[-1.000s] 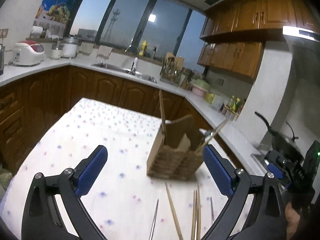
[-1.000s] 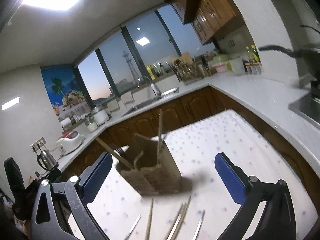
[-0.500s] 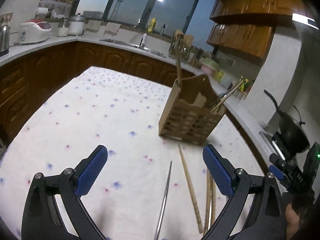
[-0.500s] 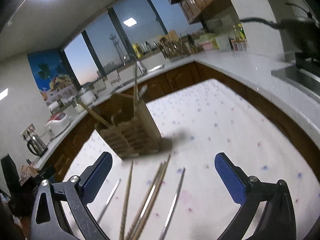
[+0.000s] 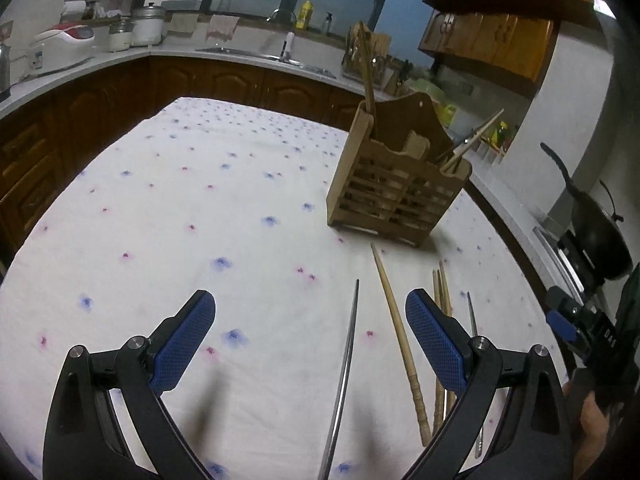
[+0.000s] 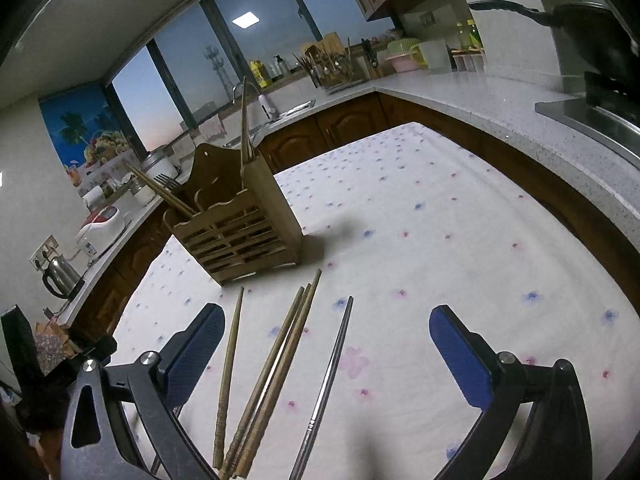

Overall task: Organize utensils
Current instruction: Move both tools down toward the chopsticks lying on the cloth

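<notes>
Left wrist view has dropped toward the tablecloth — my left gripper gapes wide over a metal chopstick, wooden chopsticks beside it, holder beyond. My right gripper is wide too, so picking up comes next.

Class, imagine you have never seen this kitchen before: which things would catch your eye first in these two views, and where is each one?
First, the slatted wooden utensil holder standing upright on the flower-dotted white tablecloth, with a few chopsticks already poking out of it. Next, the loose wooden chopsticks and a thin metal chopstick lying on the cloth in front of the holder. In the foreground, the open left gripper and open right gripper show blue pads.
</notes>
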